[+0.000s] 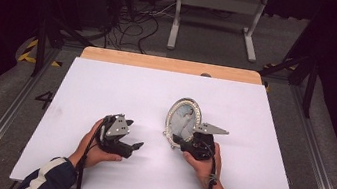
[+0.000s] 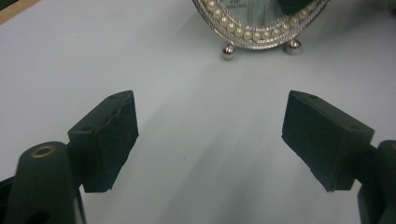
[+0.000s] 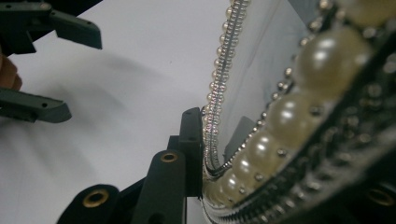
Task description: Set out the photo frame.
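Your right hand-held gripper (image 1: 180,142) is clamped on the rim of the oval pearl-edged frame (image 1: 182,119), which stands right of centre on the white counter (image 1: 108,80) (two small ball feet touching the surface). Your left hand-held gripper (image 1: 132,146) hovers nearby, jaws wide apart, nothing between it and the frame.
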The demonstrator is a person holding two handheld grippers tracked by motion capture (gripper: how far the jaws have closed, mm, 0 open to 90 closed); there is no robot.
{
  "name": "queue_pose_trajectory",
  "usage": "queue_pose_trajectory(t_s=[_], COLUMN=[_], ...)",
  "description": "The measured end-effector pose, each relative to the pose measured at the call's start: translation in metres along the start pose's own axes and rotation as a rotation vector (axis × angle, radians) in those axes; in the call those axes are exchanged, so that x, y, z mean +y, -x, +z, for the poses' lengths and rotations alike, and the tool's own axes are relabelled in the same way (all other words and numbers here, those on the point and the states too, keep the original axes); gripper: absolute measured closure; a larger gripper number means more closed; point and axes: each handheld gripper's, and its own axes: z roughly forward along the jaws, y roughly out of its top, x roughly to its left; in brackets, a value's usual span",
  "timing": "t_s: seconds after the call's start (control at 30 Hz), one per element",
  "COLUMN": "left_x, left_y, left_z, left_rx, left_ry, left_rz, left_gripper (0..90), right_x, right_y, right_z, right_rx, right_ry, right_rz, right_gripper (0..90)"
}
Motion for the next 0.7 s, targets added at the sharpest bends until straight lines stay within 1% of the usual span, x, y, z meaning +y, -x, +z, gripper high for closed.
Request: queue_pose_trajectory(t_s=[0.03,0.07,0.1,0.13,0.17,0.2,0.23,0.27,0.33,0.37,0.4,0.47,0.5,0.57,0.6,0.67,0.7], left_x=[0.007,0.007,0.014,0.014,0.017,0.021,0.023,0.025,0.028,0.03,0.031,0.034,0.036,0.039,0.041,0.044,0.047], left_y=[-0.002,-0.002,-0.004,-0.004,-0.005,-0.007,-0.008,-0.01,-0.011,-0.011,-0.012,-0.011,-0.012,-0.012,-0.012,-0.012,-0.012], left_z=[0.004,0.004,0.011,0.011,0.015,0.019,0.023,0.027,0.036,0.041,0.044,0.05,0.051,0.055,0.057,0.059,0.059], left_rx=[-0.04,-0.04,-0.048,-0.048,-0.063,-0.074,-0.079,-0.084,-0.092,-0.091,-0.092,-0.096,-0.103,-0.104,-0.108,-0.109,-0.115], left_ry=[0.002,0.002,0.007,0.007,0.008,0.015,0.018,0.017,0.005,-0.002,-0.007,-0.008,-0.006,0.007,0.005,0.003,0.01], left_rz=[0.009,0.009,0.029,0.029,0.028,0.026,0.024,0.022,0.017,0.021,0.018,0.013,0.016,0.017,0.012,0.01,0.006], left_gripper=[19.1,18.6,18.4,18.4,18.4,17.7,17.7,17.2,16.8,16.6,16.6,16.5,16.6,16.7,16.9,16.8,16.9], right_x=[0.0,0.0,0.001,0.001,0.001,0.0,0.0,0.0,0.001,0.001,0.001,-0.001,-0.002,-0.006,-0.007,-0.009,-0.01], right_y=[0.0,0.0,0.002,0.002,0.002,0.001,0.001,0.0,-0.003,-0.004,-0.006,-0.007,-0.008,-0.009,-0.01,-0.012,-0.014], right_z=[0.0,0.0,-0.001,-0.001,-0.001,-0.002,-0.002,-0.004,-0.008,-0.012,-0.018,-0.024,-0.026,-0.03,-0.032,-0.035,-0.038], right_rx=[0.004,0.004,0.013,0.014,0.014,0.009,0.009,-0.005,-0.041,-0.064,-0.09,-0.1,-0.101,-0.104,-0.109,-0.12,-0.128], right_ry=[-0.004,-0.004,-0.01,-0.011,-0.011,-0.021,-0.021,-0.025,-0.028,-0.021,-0.009,0.001,0.003,-0.004,-0.005,0.001,0.005], right_rz=[0.001,0.001,-0.004,-0.005,-0.005,-0.013,-0.013,-0.028,-0.058,-0.097,-0.121,-0.135,-0.133,-0.138,-0.139,-0.146,-0.158], right_gripper=[76.3,76.3,76.2,76.0,76.0,71.4,71.4,67.5,64.1,62.9,61.3,61.2,60.9,59.6,58.7,58.2,58.0])
